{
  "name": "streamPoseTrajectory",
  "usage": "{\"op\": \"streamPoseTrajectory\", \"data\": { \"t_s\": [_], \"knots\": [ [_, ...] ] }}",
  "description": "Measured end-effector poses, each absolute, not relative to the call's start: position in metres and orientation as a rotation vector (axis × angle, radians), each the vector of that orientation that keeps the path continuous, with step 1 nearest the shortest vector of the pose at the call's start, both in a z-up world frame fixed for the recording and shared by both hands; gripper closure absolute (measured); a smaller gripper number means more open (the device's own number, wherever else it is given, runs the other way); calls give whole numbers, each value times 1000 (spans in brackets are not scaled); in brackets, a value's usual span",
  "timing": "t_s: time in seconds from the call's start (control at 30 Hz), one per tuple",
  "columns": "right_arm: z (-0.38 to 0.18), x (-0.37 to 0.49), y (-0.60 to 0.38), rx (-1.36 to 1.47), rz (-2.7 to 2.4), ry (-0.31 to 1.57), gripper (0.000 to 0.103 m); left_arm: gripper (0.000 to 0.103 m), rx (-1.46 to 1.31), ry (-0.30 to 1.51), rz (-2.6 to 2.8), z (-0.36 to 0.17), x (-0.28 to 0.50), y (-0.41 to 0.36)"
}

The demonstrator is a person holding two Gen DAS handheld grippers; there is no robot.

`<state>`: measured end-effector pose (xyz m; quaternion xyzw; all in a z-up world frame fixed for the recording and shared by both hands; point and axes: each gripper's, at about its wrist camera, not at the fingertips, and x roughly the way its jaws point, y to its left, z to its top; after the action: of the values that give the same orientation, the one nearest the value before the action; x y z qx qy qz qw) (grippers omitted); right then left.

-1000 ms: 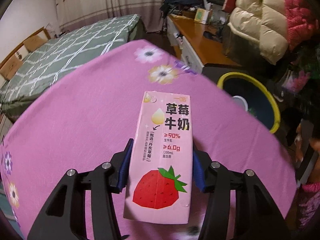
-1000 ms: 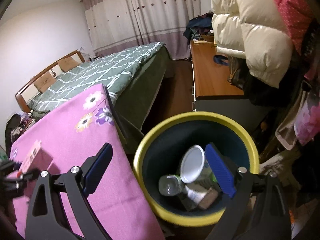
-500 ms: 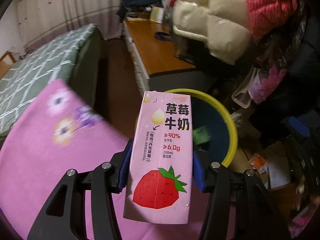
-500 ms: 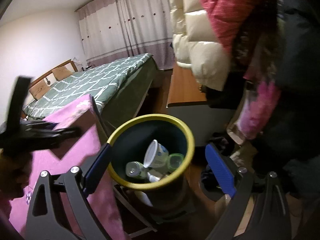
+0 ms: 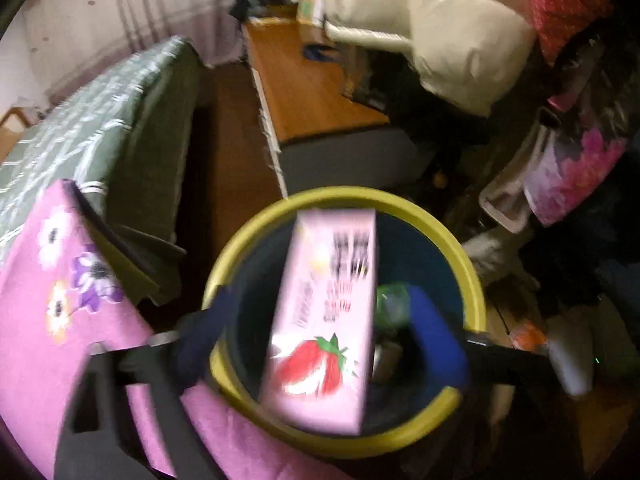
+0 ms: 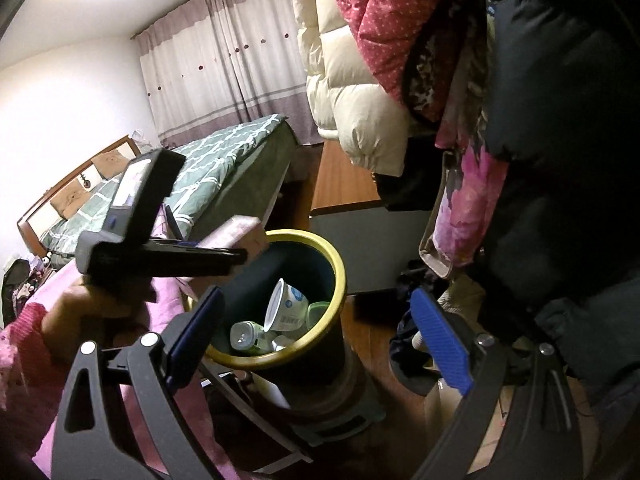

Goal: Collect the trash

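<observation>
- Your left gripper [image 5: 320, 336]: blue pads spread wide, clear gaps on both sides of the strawberry milk carton [image 5: 324, 320]. Nothing is clamped.
- The carton sits between those pads but touches neither. It is motion-blurred and tilted, strawberry end nearest the camera, and it overlaps the mouth of the yellow-rimmed trash bin [image 5: 472, 280]. You cannot tell from the left wrist view whether it is above the rim or already past it.
- From your right wrist view, the carton [image 6: 236, 232] projects beyond the tips of the left gripper [image 6: 240, 256], over the near-left rim of the bin [image 6: 340, 276].
- Your right gripper [image 6: 316, 336]: pads far apart, holding nothing, hanging beside the bin and above its level.
- Bin contents, right wrist view: a white yogurt cup [image 6: 286, 304] tipped on its side, a small clear bottle [image 6: 244, 334] lying toward the near wall, a green-rimmed container [image 6: 318, 310] behind the cup.
- The bin stands just off the right edge of the pink floral tablecloth [image 5: 48, 320].
- Farther back: a wooden desk [image 5: 304, 84] behind the bin, a green checked bed [image 6: 224, 160] to its left.
- A cream puffer jacket [image 6: 344, 80] and a red dotted jacket [image 6: 384, 20] hang above the desk.
- Curtains [image 6: 224, 56] close the far wall.
</observation>
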<state>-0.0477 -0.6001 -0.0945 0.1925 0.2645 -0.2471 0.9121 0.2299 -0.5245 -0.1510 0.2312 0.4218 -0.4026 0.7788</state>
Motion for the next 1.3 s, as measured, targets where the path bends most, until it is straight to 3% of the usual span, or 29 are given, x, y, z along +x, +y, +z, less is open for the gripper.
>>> {"op": "streamPoseTrajectory", "data": {
  "t_s": [0.17, 0.23, 0.4, 0.7, 1.0, 1.3],
  "knots": [
    [-89, -45, -590, 382, -477, 548, 13, 9, 420, 794, -816, -109, 211, -460],
    [-86, -42, -584, 375, -453, 557, 12, 4, 374, 728, -789, -84, 196, -419],
    [-76, -31, -551, 325, -350, 563, 12, 5, 241, 610, -598, -34, 149, -283],
    [-48, -19, -471, 187, -162, 519, 9, 5, 107, 472, -162, -7, 51, -93],
    [-22, -36, -423, 92, -125, 460, 6, 5, -63, 430, -118, 0, 2, -27],
    [-19, -42, -412, 80, -117, 476, 6, 5, -42, 441, -97, -10, -8, -30]
  ]
}}
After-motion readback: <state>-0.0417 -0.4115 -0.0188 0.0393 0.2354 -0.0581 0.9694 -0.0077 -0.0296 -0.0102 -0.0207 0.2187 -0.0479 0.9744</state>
